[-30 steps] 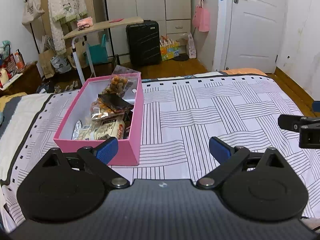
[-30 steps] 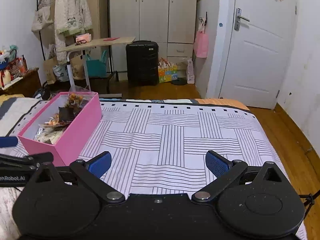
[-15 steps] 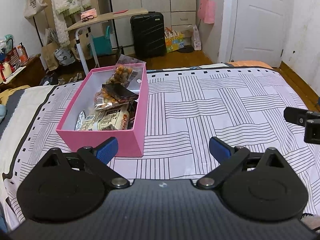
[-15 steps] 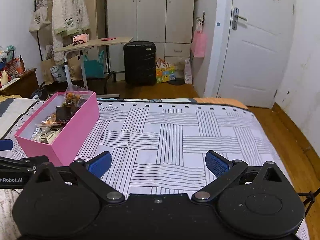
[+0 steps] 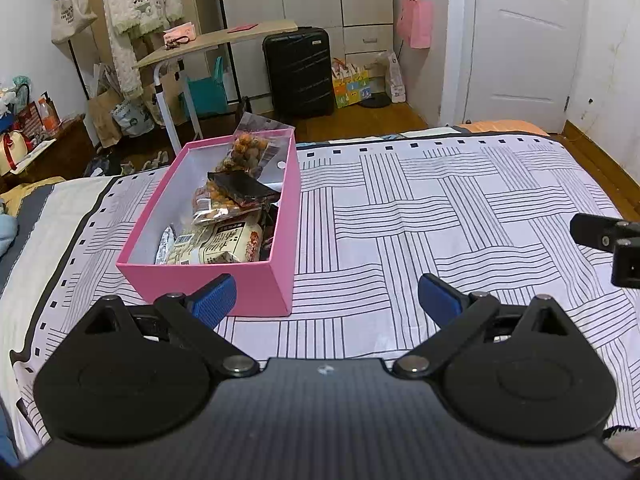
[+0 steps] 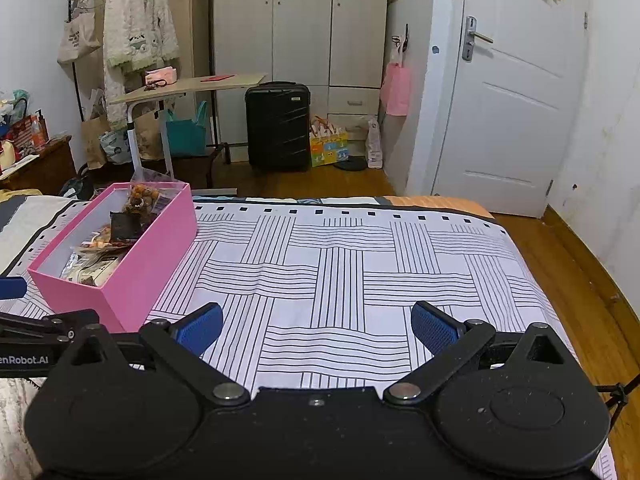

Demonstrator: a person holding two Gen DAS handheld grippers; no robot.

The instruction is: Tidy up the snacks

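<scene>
Both grippers are empty, each with its jaws spread wide. Your left gripper [image 5: 326,298] hangs above the near part of the bed [image 5: 440,208]; your right gripper [image 6: 316,326] sits beside it, farther toward the bed's right edge. The snacks [image 5: 224,220] are already packed in the pink box [image 5: 256,284], which rests on the bed toward its left side. No loose packet is visible on the sheet in either view, so judge the sorting as near complete. The box lies ahead and slightly left of the left jaws, its near short wall just beyond the left finger. Its long axis runs away from you toward the foot edge of the bed. From the right gripper the box [image 6: 132,276] lies well off to the left. The left gripper is therefore the nearer one for any further handling of the box or its contents; approach the near wall squarely, or reach down over it for the packets.
</scene>
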